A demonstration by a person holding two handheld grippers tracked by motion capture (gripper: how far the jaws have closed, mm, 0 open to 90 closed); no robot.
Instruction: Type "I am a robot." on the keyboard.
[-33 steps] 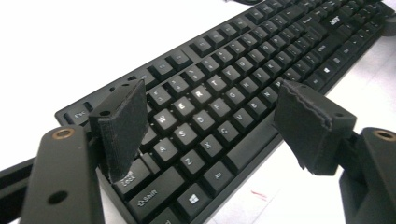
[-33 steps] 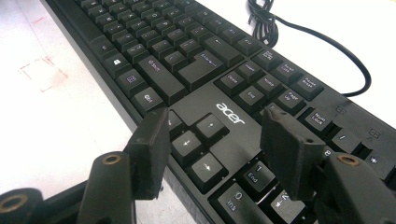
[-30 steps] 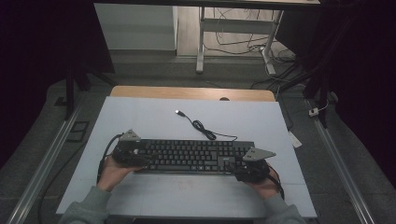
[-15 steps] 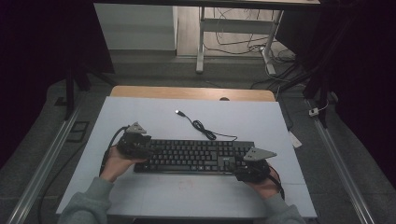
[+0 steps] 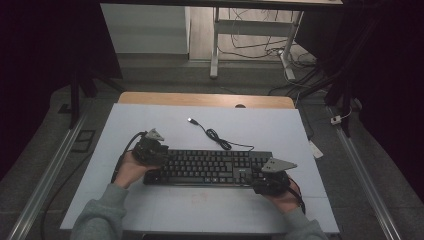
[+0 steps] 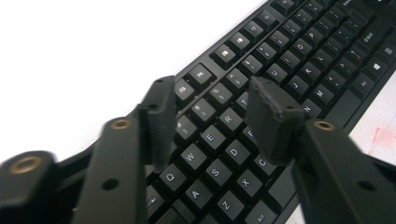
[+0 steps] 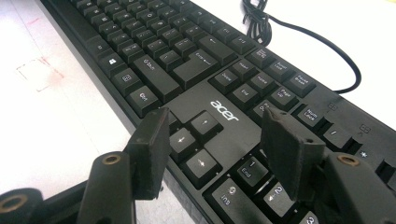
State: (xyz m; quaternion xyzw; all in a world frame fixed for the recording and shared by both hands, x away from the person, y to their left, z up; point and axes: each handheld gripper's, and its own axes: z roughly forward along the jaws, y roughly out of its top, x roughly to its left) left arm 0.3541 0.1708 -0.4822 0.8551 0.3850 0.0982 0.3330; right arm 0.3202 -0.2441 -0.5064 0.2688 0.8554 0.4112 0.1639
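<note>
One keyboard (image 5: 210, 167) lies on the pale-blue table (image 5: 150, 120), dark room around.

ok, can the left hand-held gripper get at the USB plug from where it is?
Probably yes. The left hand-held gripper is open at the keyboard's left end, and the USB plug lies on bare table beyond it, nothing between.

Both forearms come in from the bottom of the high view in grey sleeves, angled slightly inward. The left hand (image 5: 129, 167) grips the left hand-held gripper (image 5: 150, 148), which points toward the right, its grey three-cornered plate on top. Its jaws stand apart with a clear gap between the pads (image 6: 161, 119). The right hand (image 5: 283, 197) holds the right hand-held gripper (image 5: 270, 180) pointing left, jaws likewise spread wide. The two grippers face each other, well apart.
</note>
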